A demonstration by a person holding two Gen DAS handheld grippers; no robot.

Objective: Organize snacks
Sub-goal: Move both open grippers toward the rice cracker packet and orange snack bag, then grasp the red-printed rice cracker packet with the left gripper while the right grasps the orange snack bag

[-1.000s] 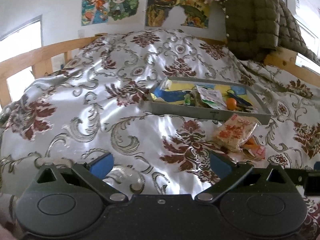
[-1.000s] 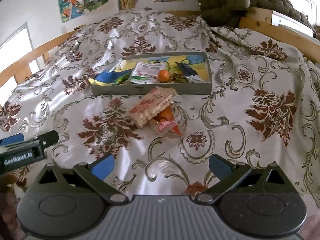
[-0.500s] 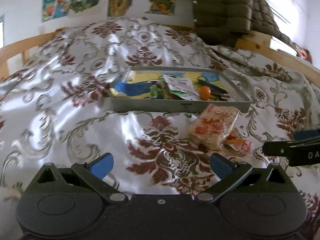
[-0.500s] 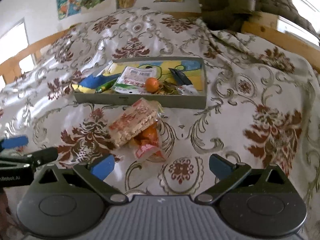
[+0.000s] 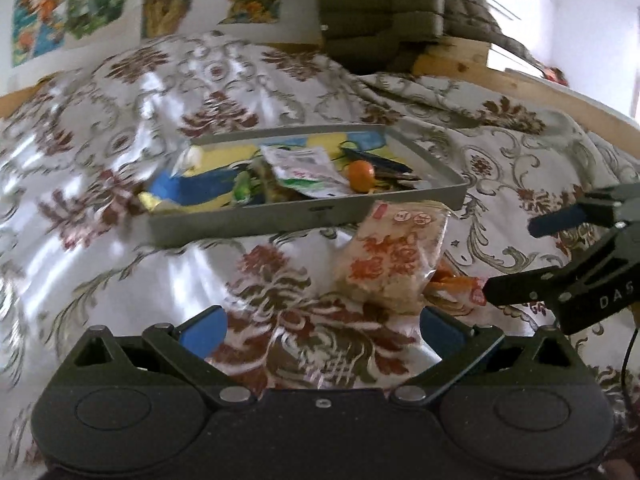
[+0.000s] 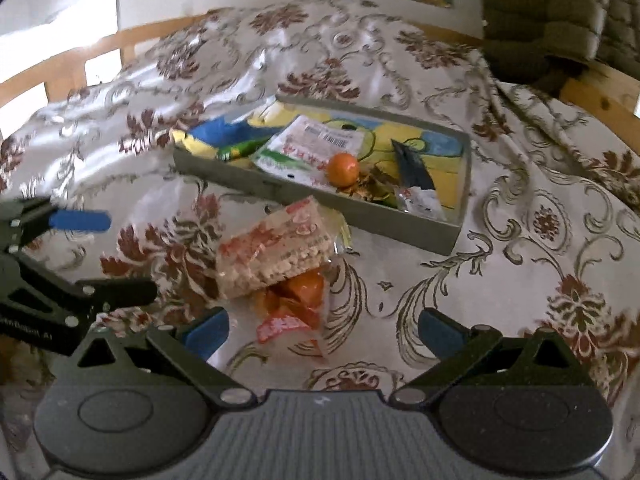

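Writing on right gripper: white letters "DAS" on the black body of the right gripper (image 5: 532, 258), seen from the left wrist camera; the rest runs out of frame.
Writing on left gripper: blurred white lettering ending in "AI" on the left gripper (image 6: 128, 258), seen from the right wrist camera.
Pack labels: the clear cracker packet with red print (image 6: 276, 252) carries red characters too blurred to read. The white flat pouch with a barcode (image 6: 308, 146) shows a barcode and red print, also unreadable.
Left fingers: spread wide, blue pads apart, holding nothing, low over the bed just near of the cracker packet.
Right fingers: spread wide, empty, low over the small orange-and-red snack packet (image 6: 296, 312).
Loose snacks: the cracker packet lies on the cream satin bedspread with maroon floral pattern (image 6: 520, 272), partly on top of the orange-and-red packet, just near of the tray.
Tray: the shallow grey rectangular tray (image 6: 400, 226) holds the pouch, a small round orange fruit (image 6: 343, 167), a dark blue wrapper (image 6: 414, 168) and other packets.
Edges: a wooden bed rail (image 6: 600, 92) runs behind.
Open room: bare bedspread lies right and left of the tray.
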